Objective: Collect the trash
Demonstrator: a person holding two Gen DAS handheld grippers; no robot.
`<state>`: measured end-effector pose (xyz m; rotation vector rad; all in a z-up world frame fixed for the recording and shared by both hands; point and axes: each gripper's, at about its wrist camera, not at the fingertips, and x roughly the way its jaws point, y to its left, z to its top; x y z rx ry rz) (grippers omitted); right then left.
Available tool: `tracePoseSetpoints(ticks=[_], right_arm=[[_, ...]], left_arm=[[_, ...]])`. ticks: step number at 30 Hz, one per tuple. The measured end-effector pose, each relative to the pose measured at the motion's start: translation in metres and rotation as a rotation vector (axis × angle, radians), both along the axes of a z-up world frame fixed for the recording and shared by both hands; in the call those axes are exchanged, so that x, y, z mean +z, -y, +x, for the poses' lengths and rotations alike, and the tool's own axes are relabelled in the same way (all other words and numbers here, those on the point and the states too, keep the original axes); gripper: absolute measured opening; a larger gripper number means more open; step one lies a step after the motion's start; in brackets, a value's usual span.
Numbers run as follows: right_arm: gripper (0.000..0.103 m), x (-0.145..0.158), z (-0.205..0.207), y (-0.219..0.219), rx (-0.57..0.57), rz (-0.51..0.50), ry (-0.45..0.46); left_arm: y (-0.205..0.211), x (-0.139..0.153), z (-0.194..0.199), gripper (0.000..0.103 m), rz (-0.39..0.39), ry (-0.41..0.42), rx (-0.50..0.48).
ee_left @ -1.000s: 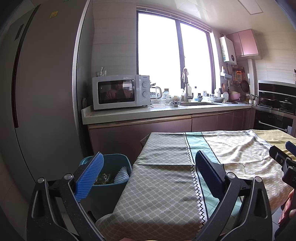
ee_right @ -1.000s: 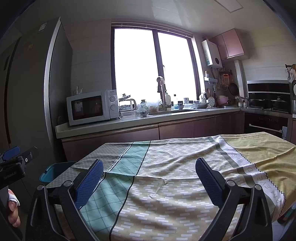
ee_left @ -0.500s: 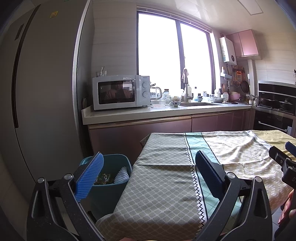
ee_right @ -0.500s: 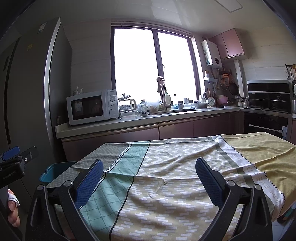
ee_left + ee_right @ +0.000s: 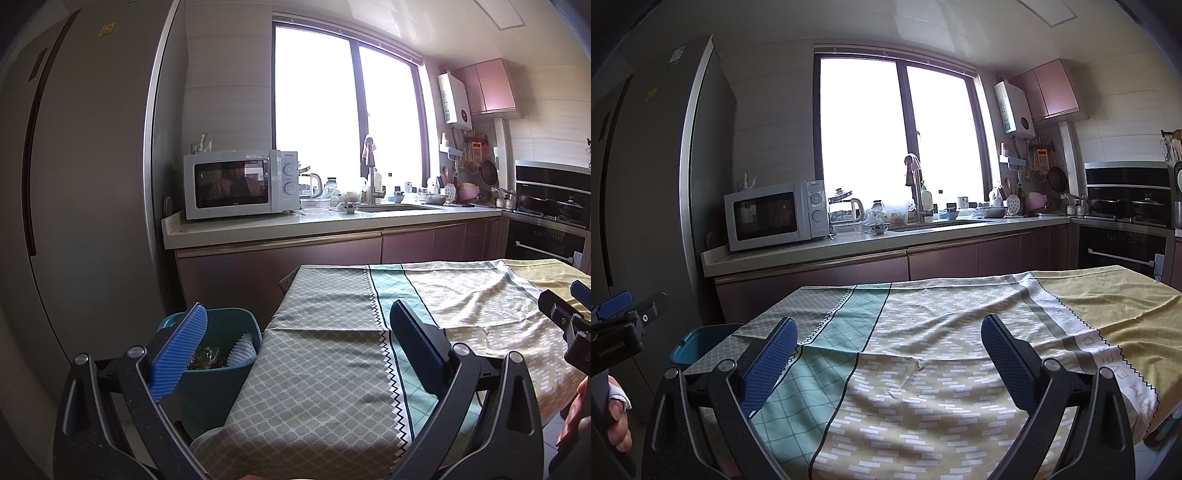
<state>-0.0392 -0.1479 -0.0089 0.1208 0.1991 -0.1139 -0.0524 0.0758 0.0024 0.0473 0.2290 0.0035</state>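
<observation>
A patchwork cloth (image 5: 923, 350) in grey, teal, cream and mustard panels covers the tabletop (image 5: 332, 350), lying slightly rumpled. Behind it runs a kitchen counter (image 5: 295, 225) over pinkish-brown cabinet doors. A white microwave (image 5: 240, 183) stands at the counter's left end, a kettle (image 5: 854, 209) just beside it, and a sink with a tall faucet (image 5: 915, 184) under the bright window (image 5: 897, 136). A tall grey fridge (image 5: 81, 184) fills the left. A black oven (image 5: 1123, 236) sits at the right.

You've got two grippers, left gripper (image 5: 295, 332) and right gripper (image 5: 888, 339), one teal bin (image 5: 236, 384), one clothed table (image 5: 332, 369), one microwave (image 5: 240, 184), one fridge (image 5: 81, 184), one kettle (image 5: 849, 210), two stovetop pans (image 5: 1126, 206).
</observation>
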Motion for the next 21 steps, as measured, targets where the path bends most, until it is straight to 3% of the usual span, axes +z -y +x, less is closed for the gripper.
tracePoseSetpoints(ticks=[21], right_arm=[[0.096,0.0003,-0.0012,0.0011,-0.009,0.005,0.004]], left_arm=[[0.0024,0.0018,0.0007,0.098,0.000,-0.003,0.001]])
